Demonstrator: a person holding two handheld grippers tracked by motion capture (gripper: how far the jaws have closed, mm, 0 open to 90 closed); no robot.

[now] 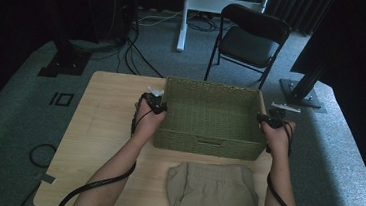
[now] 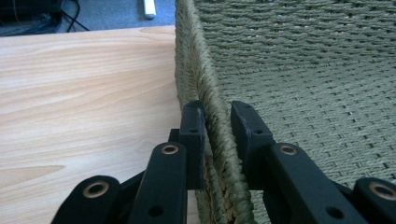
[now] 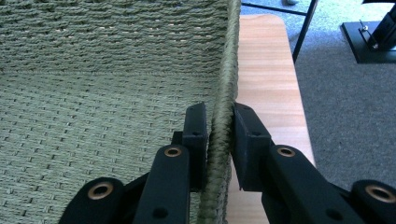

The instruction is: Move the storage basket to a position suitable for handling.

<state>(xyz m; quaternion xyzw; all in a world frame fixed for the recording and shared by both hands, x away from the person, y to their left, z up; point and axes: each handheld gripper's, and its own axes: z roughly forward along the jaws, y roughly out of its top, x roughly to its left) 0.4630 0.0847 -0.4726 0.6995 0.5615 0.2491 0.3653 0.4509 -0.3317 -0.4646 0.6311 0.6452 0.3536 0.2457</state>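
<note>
Basket position: woven green basket point(image 1: 212, 116) sits on the far half of the bench point(image 1: 98, 126), long axis running left to right across it.
Left tool point(image 1: 158, 107): clamped on the basket's left short rim, one jaw inside the wall, one outside, seen close in the left gripper view point(image 2: 218, 135).
Right tool point(image 1: 266, 119): clamped on the right short rim point(image 3: 223, 121) the same way.
Key relation: tools at opposite ends of the long axis, roughly level with each other; basket spans between them, so any carry likely needs both hands moving together.
Basket contents: nothing visible inside, bare weave floor.
Cloth: folded tan garment point(image 1: 213, 188) lies on the bench just in front of the basket, outside it, between the forearms.
</note>
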